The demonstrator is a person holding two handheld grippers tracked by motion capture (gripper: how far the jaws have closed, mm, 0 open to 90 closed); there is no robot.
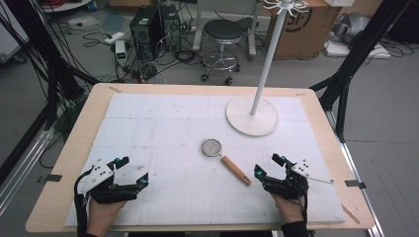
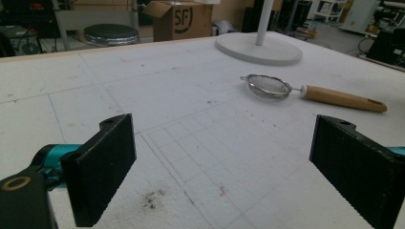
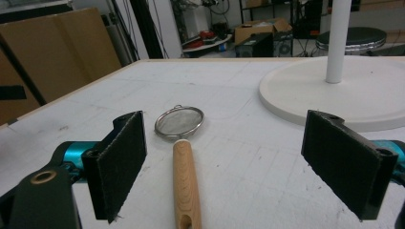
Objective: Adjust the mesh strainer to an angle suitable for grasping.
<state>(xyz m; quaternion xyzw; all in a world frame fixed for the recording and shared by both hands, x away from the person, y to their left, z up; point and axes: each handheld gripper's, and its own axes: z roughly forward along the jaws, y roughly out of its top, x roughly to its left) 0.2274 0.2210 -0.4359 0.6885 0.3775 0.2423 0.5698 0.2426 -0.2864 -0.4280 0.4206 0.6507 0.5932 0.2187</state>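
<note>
White gridded mat [image 1: 163, 128] covers wooden table [image 1: 99, 96]; room behind cluttered: 1 stool [image 1: 225, 30], 1 cardboard box [image 1: 301, 27], computer towers [image 1: 150, 24], cables on floor. 1 white stand [image 1: 253, 114] at far right, round base flat on mat. 1 strainer [image 1: 225, 160] lies mid-mat, mesh bowl empty, wooden handle pointing toward right gripper [image 1: 271, 166]. Left gripper [image 1: 132, 169] near left front edge. Both: jaws spread wide, nothing held.

On the desk [image 1: 59, 192]: 1 strainer [image 1: 225, 160], wooden handle; 1 white stand [image 1: 253, 115] with round base and pole; 1 white mat [image 1: 163, 128]. 2 hand-held grippers: left [image 1: 132, 170], right [image 1: 269, 165], 2 black jaws each. On the floor behind: 1 stool [image 1: 225, 30], 1 cardboard box [image 1: 301, 29], 2 PC towers [image 1: 154, 27].
</note>
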